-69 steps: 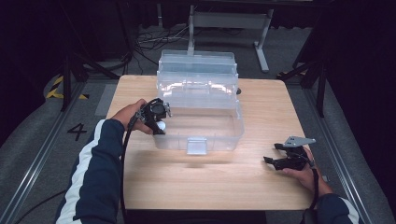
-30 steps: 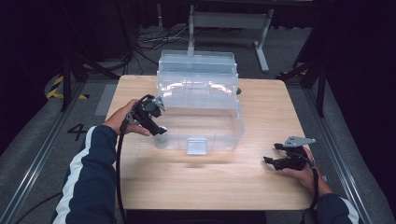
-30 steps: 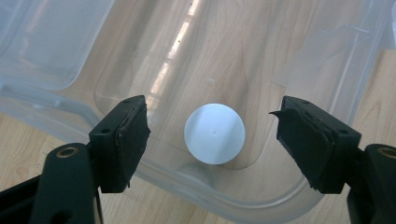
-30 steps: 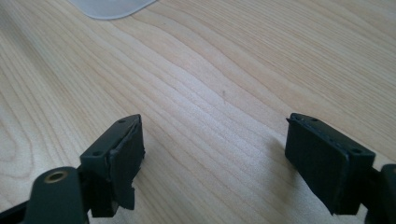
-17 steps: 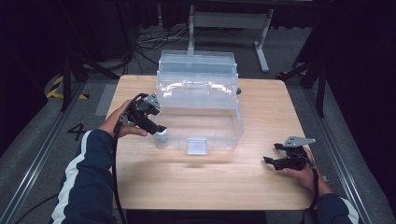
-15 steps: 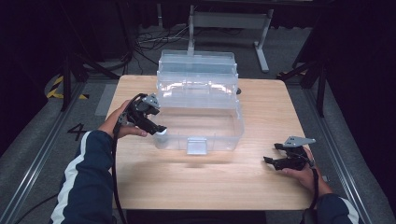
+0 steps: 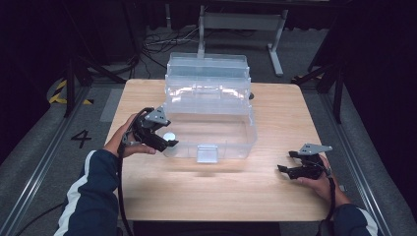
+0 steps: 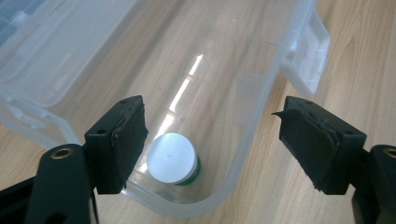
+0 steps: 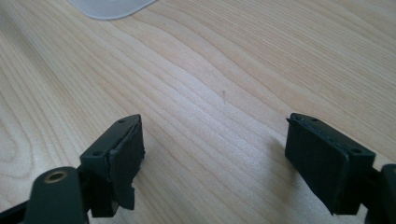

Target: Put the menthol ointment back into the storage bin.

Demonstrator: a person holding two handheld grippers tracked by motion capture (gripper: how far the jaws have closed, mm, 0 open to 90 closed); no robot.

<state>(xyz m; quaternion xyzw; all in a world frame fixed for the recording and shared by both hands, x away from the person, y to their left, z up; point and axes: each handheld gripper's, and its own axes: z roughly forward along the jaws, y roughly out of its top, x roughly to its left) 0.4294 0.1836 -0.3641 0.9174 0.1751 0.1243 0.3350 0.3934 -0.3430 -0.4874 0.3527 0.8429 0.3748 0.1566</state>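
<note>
1. Since the earlier frames, the left gripper (image 7: 164,140) had drawn back from above the box's left wall to the near-left corner, and a small white-capped jar (image 7: 169,137) that it had carried now stood inside the clear plastic box (image 7: 211,129); the right gripper (image 7: 290,164) had stayed in place.
2. Left gripper view: its jaws stood wide apart and empty, above the box's rounded corner rim; the jar (image 8: 173,159), white lid up with a green body below, stood on the box floor just inside that corner, close to the left jaw.
3. The box's latch tab (image 8: 308,49) hung from the front wall; the rest of the box floor lay bare.
4. The right gripper rested low over the near-right part of the wooden table (image 7: 221,196), well apart from the box, jaws wide apart with nothing between them.
5. The box's hinged lid (image 7: 207,73) stood open towards the far edge.
6. Dark grey flooring, cables and a metal stand (image 7: 241,22) surrounded the table.
</note>
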